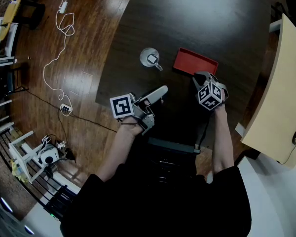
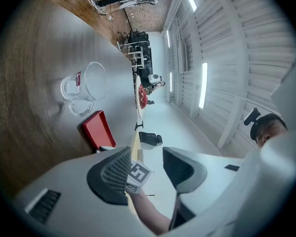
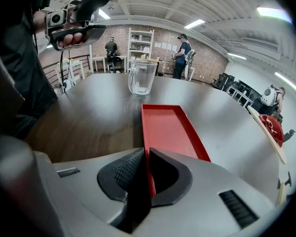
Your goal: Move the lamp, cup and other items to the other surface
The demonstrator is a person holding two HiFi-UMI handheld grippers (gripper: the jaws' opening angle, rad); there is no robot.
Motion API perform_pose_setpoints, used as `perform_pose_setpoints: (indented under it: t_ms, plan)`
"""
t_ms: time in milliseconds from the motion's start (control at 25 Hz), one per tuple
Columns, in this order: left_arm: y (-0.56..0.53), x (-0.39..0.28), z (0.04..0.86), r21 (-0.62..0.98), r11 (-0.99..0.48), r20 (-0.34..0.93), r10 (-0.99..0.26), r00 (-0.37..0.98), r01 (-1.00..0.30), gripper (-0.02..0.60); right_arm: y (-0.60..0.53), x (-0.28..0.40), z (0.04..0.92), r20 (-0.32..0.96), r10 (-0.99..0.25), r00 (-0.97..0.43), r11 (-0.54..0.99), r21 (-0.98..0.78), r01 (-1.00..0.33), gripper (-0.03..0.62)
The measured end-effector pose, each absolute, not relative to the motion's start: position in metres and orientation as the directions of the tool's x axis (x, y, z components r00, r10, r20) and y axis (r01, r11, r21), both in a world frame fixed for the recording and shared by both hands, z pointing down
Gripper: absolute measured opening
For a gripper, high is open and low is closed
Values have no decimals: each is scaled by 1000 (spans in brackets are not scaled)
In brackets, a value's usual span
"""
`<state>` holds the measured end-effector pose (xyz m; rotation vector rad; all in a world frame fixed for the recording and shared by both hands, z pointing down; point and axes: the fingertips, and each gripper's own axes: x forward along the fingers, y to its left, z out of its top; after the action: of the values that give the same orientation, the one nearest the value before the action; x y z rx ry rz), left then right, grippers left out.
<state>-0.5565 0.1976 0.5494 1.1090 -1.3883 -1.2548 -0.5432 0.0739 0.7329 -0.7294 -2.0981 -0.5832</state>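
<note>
Right gripper jaws clamped on red tray near rim, a thin edge to pinch for lifting. Left gripper jaws apart, empty, held clear of glass mug.

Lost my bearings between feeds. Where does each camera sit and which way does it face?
Head view: on the person's head, facing steeply down at table, mug and tray; both arms, left tongs and right tongs show.
Left gripper view: on the left tongs, facing across the table; its open jaws show, right tongs beyond.
Right gripper view: on the right tongs, tilted down along the tray; jaws grip its rim; left tongs top left.
All three share mug and tray.
</note>
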Motion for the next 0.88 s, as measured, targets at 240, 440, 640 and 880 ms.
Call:
perform_pose_setpoints:
  t_ms: [240,440,640,880]
  plan:
    - [207,-556,544,997,61,53,-986,-160,-42,216,83,-539,731,825,289,-486,730,138,669,50]
    - [215,-555,539,998,50,41,-987,-158,-49,216,92,-533,729,824,274,-496,755,135,642,37]
    - [224,-555,532,998,23,15,-990,-139,-57,216,96,-527,716,801,254,-543,832,105,544,38]
    - [235,-553,522,998,-16,-23,-994,-102,-65,216,102,-519,690,766,224,-603,902,70,425,37]
